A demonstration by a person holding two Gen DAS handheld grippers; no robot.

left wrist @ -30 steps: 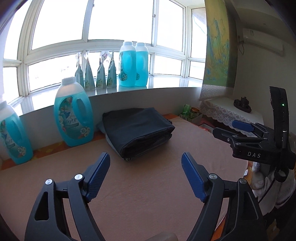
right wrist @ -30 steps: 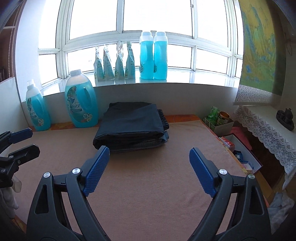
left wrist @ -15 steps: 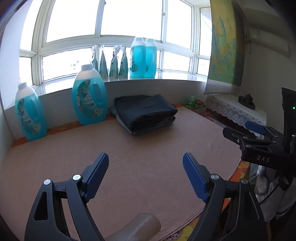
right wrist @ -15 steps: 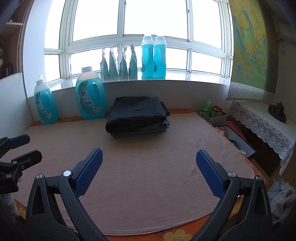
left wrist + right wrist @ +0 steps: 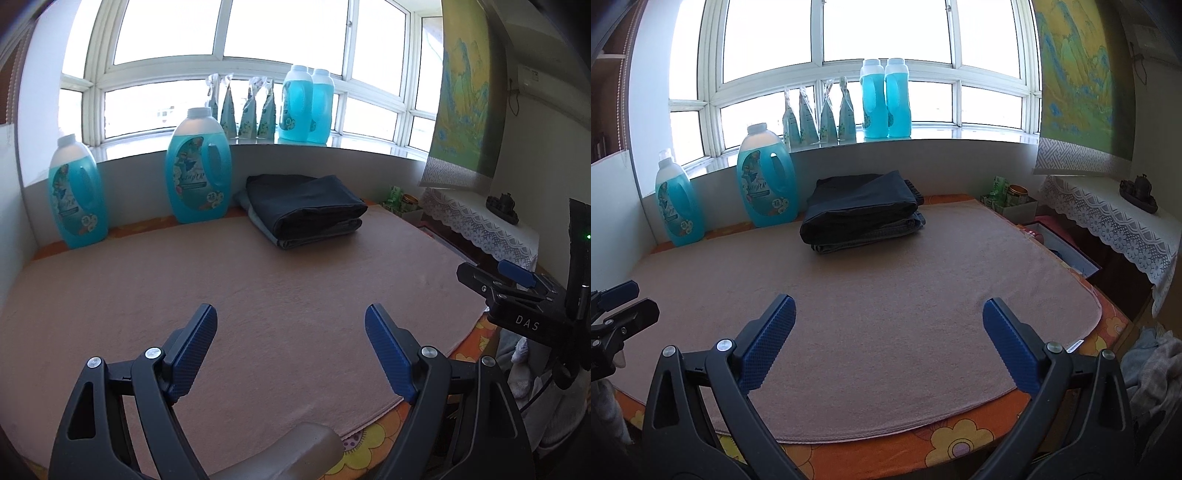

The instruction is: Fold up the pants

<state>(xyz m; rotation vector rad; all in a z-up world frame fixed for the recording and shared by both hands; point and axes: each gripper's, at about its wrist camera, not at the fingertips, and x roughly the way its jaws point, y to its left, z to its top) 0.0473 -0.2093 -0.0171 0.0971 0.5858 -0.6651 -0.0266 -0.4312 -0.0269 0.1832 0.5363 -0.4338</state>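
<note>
Dark folded pants (image 5: pixel 306 206) lie in a neat stack at the far side of the pink mat (image 5: pixel 258 295), also in the right wrist view (image 5: pixel 862 210). My left gripper (image 5: pixel 290 332) is open and empty, held over the near part of the mat, well short of the pants. My right gripper (image 5: pixel 886 325) is open and empty above the mat's near edge. The right gripper shows at the right of the left wrist view (image 5: pixel 513 284). The left gripper shows at the left edge of the right wrist view (image 5: pixel 620 306).
Two big blue detergent bottles (image 5: pixel 766 177) (image 5: pixel 677 205) stand at the back left beside the pants. More bottles and pouches (image 5: pixel 882 99) stand on the window sill. A lace-covered side table (image 5: pixel 1115 221) and boxes (image 5: pixel 1012 203) stand to the right. Loose cloth (image 5: pixel 1152 365) lies low right.
Both grippers have drawn back from the folded pants toward the mat's near edge and stay open. The pants have not moved.
</note>
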